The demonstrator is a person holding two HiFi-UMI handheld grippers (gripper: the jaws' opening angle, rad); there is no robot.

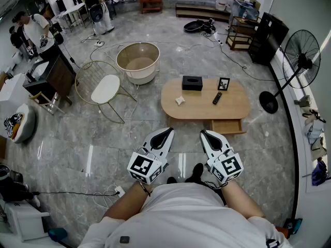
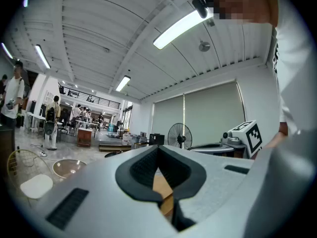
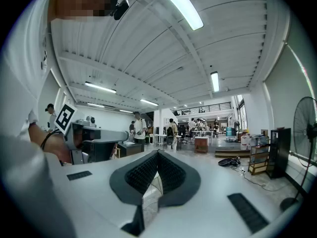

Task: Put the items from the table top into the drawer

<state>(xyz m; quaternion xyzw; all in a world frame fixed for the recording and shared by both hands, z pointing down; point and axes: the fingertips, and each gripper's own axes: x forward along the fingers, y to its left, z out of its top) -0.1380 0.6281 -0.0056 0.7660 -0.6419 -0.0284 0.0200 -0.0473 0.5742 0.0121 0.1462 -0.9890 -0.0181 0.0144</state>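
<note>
left gripper (image 1: 169, 132), right gripper (image 1: 204, 134) jaws together, empty; remote (image 1: 217, 98) on table (image 1: 196, 109) well ahead

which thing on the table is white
The crumpled wad nearest the table's left end; the box, remote and picture frame are black.

Oval table (image 1: 235, 106): tissue box (image 1: 192, 82), frame (image 1: 223, 83), remote (image 1: 217, 98), crumpled paper (image 1: 179, 101).

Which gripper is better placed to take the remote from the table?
Probably the right. The remote lies on the right half of the table, behind the open drawer, and the right gripper is nearer to both. The left gripper is farther to the side. Both are shut and empty.
</note>
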